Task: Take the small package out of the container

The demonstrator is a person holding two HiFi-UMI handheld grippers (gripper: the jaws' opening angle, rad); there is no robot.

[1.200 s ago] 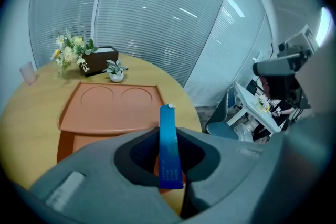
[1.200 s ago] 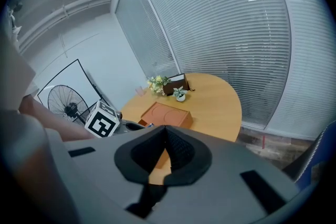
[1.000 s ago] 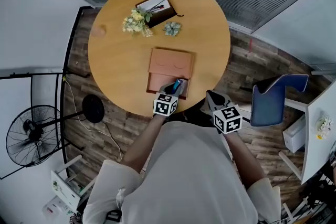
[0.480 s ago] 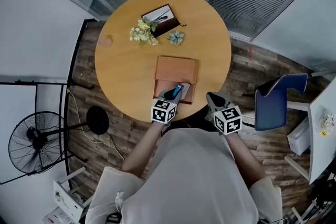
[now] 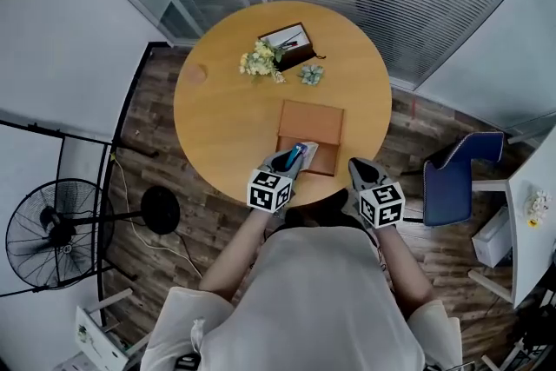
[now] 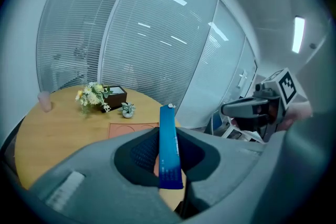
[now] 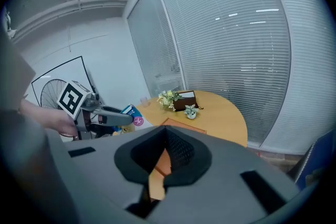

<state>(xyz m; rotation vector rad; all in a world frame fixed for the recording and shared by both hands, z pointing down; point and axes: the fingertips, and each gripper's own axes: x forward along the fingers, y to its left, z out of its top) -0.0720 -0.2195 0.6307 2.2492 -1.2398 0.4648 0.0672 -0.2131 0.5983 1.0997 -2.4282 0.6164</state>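
Note:
A flat brown container [image 5: 311,124] lies on the round wooden table [image 5: 226,109], near its front edge. My left gripper [image 5: 292,155] hovers over the container's near end, shut on a small blue package [image 5: 296,154]. In the left gripper view the package [image 6: 168,118] stands upright and edge-on between the jaws of the left gripper [image 6: 169,144]. My right gripper [image 5: 360,167] is off the table's front edge, to the right of the container, shut and holding nothing. The right gripper view shows the right gripper [image 7: 165,136] with nothing in it, and the package [image 7: 131,113] at its left.
At the table's far side are a bunch of flowers [image 5: 259,59], a dark tray with pens [image 5: 287,39] and a small green plant [image 5: 312,75]. A blue chair [image 5: 452,178] stands on the right, a floor fan [image 5: 52,230] on the left. A glass wall with blinds lies beyond the table.
The head view has shifted, so the table sits higher and further right in the picture. My left gripper still holds the package over the container's near end. The right gripper stays beside it.

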